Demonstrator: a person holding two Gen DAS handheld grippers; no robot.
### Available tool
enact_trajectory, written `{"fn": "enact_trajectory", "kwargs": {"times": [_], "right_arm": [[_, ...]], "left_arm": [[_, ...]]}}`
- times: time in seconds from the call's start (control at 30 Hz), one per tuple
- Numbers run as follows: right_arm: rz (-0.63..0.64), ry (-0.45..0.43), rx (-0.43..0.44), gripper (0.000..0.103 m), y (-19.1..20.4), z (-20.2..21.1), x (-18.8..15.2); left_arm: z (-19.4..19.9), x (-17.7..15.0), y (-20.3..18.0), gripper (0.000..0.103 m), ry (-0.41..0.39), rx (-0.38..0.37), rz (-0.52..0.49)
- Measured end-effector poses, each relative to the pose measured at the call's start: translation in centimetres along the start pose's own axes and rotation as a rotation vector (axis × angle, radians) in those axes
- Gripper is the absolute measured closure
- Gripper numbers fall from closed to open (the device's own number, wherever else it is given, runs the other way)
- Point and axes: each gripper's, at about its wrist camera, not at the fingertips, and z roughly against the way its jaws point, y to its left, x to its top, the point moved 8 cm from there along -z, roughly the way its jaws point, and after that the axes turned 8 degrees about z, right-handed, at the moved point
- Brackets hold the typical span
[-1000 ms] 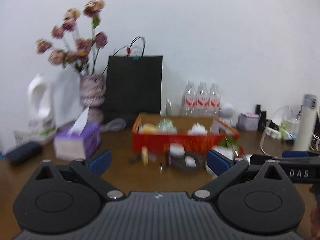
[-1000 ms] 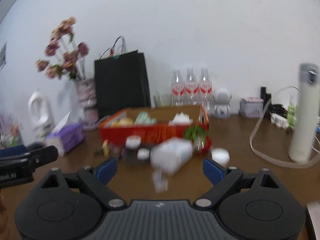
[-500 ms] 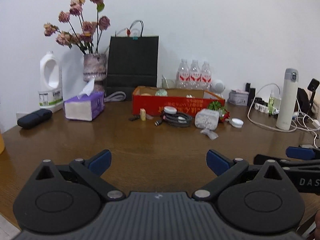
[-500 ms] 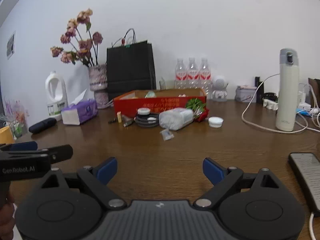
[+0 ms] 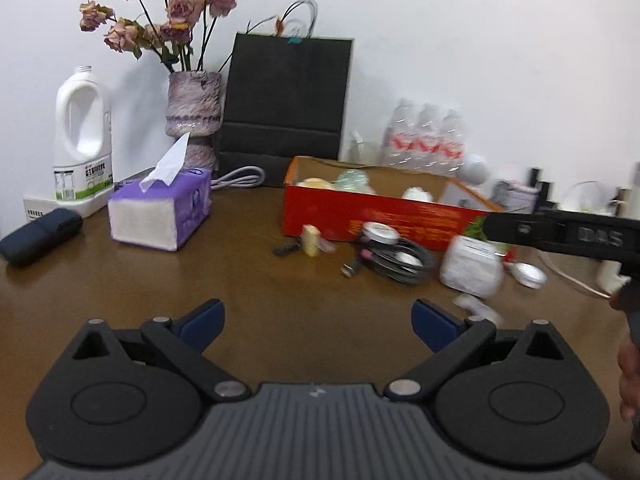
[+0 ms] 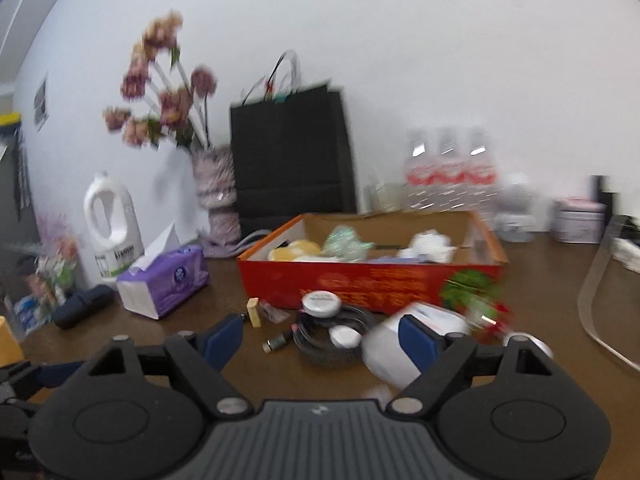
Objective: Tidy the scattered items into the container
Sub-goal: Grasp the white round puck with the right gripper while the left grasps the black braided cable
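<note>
Closing in on the clutter is the step I judge to be in hand: both sets of fingers are spread wide and carry nothing. My right gripper [image 6: 322,330] points at the coiled black cable [image 6: 334,334], with the white wrapped packet [image 6: 390,354] just behind its right fingertip; my left gripper [image 5: 318,320] hangs farther from the pile. Next I should pick one item, straddle it and squeeze. The red cardboard box [image 6: 360,282] sits on the tabletop [image 5: 200,280] just behind the loose things, already partly filled. The packet looks soft and crumpled.
</note>
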Motion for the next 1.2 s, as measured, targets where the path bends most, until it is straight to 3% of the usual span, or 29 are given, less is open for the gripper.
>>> {"fn": "enact_trajectory", "kwargs": {"times": [0.07,0.13,0.3,0.4,0.53,0.67,0.8,0.9,0.97,1.0,1.03,1.07,1.2], "right_arm": [[0.005,0.05,0.04,0.026,-0.2,-4.3,0.7],[0.048,0.122,0.025,0.027,-0.4,-8.6,0.9],[0.036,0.195,0.038,0.039,-0.7,-14.8,1.0],[0.015,0.234,0.026,0.064,-1.0,-16.3,0.2],[0.0,0.187,0.033,0.065,-1.4,-14.4,0.7],[-0.007,0.11,0.042,0.065,-2.4,-9.2,2.1],[-0.032,0.077,-0.035,0.065,-4.9,-4.5,1.6],[-0.092,0.057,-0.069,0.065,-6.6,-1.6,0.3],[-0.118,0.058,-0.082,0.065,-7.3,-0.2,-0.8],[-0.129,0.066,-0.08,0.065,-7.4,0.4,-1.6],[-0.137,0.074,-0.076,0.065,-7.4,0.7,-2.2],[-0.144,0.083,-0.071,0.065,-7.3,1.0,-2.9],[-0.148,0.108,-0.047,0.065,-6.4,1.6,-4.7]], "left_arm": [[-1.6,0.9,0.8,0.004,0.017,-0.005,0.032],[-2.7,1.4,1.5,0.004,0.031,-0.016,0.058],[-4.6,1.6,2.1,0.003,0.049,-0.007,0.036],[-5.5,1.4,2.0,0.003,0.07,-0.007,0.022],[-6.4,1.7,0.9,0.004,0.077,-0.038,-0.012],[-8.4,2.5,-2.1,0.007,0.104,-0.132,-0.046],[-12.1,3.3,-5.3,0.028,0.186,-0.16,-0.034],[-14.7,3.3,-7.2,0.043,0.241,-0.152,-0.084],[-16.0,3.1,-7.6,0.047,0.276,-0.153,-0.077],[-16.9,3.0,-7.6,0.057,0.299,-0.139,-0.06],[-17.4,2.8,-7.5,0.078,0.318,-0.121,-0.053],[-18.0,2.6,-7.4,0.083,0.327,-0.103,-0.052],[-16.9,2.7,-7.6,0.085,0.288,-0.106,-0.064]]}}
